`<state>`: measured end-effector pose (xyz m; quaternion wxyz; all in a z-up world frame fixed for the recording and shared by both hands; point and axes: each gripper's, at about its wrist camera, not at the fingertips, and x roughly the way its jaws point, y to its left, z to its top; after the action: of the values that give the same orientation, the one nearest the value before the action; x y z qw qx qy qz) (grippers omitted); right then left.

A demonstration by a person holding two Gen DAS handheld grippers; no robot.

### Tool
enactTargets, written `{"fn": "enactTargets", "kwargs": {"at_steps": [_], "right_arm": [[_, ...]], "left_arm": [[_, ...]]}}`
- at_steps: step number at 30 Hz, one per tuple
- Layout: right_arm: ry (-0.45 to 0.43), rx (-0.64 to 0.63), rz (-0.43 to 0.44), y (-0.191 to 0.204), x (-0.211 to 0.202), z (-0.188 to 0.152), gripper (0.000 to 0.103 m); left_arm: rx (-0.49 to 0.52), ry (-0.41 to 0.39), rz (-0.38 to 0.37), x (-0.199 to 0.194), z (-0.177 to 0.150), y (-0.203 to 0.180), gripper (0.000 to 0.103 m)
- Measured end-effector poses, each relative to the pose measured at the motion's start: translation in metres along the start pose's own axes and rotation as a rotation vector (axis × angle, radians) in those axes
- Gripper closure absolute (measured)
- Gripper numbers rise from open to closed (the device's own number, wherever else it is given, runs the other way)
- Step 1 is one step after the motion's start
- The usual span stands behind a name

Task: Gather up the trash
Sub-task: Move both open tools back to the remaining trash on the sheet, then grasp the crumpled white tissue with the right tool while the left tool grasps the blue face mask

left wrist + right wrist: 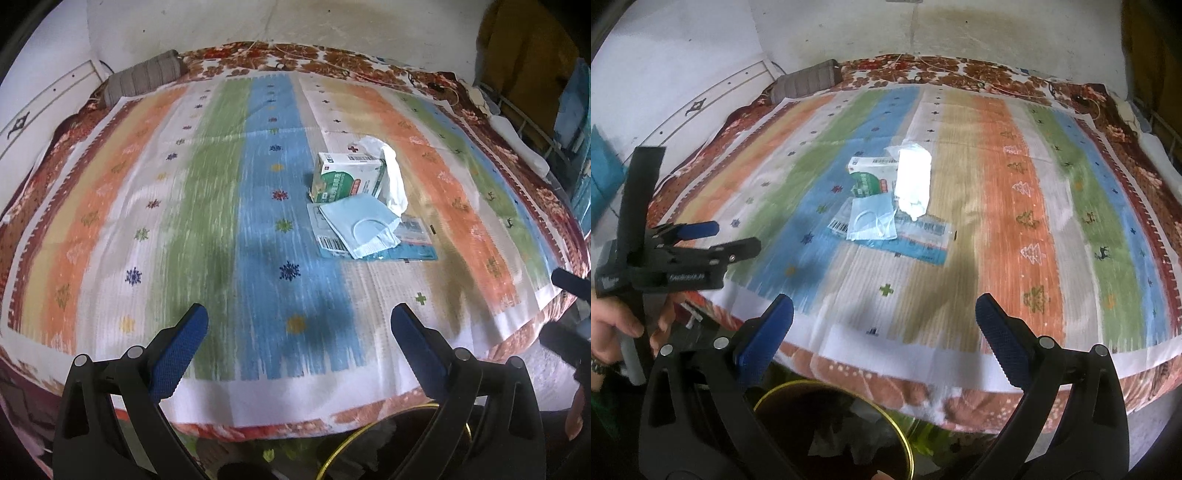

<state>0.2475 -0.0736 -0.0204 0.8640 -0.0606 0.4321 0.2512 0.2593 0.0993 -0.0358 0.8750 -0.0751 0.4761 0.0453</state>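
Observation:
A small pile of trash lies mid-bed on a striped cloth (184, 192). It holds a green and white box (347, 177), a white tissue (393, 177), a light blue face mask (364, 225) and a flat blue plastic wrapper (410, 243). The same box (871, 177), tissue (914, 184), mask (873, 221) and wrapper (923, 240) show in the right wrist view. My left gripper (299, 325) is open and empty, well short of the pile; it also shows from the side in the right wrist view (737, 236). My right gripper (884, 314) is open and empty near the bed's front edge.
A dark bin with a gold rim (908, 454) stands below the bed's front edge; it also shows in the left wrist view (343, 446). A grey striped pillow (147, 77) lies at the far left corner. White walls lie behind, clutter at the right.

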Motion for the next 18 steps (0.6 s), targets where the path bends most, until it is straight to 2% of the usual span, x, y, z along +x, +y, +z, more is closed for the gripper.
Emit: {"fn": "enactTargets", "kwargs": {"at_steps": [6,8,11,18], "right_arm": [[-0.006,0.035,0.005,-0.011,0.020,0.014,0.009],[-0.008,0.068,0.019,-0.016,0.024,0.018,0.009],[-0.016,0.059,-0.009,-0.019,0.033,0.024,0.009],[-0.018,0.076,0.002,-0.027,0.055,0.038,0.009]], "left_arm": [[-0.035,0.018,-0.007,0.014,0.006,0.012,0.006],[-0.008,0.014,0.010,0.017,0.007,0.009,0.006],[0.047,0.005,0.021,0.021,0.007,0.001,0.006],[0.117,0.010,-0.038,0.039,0.007,-0.012,0.006]]}}
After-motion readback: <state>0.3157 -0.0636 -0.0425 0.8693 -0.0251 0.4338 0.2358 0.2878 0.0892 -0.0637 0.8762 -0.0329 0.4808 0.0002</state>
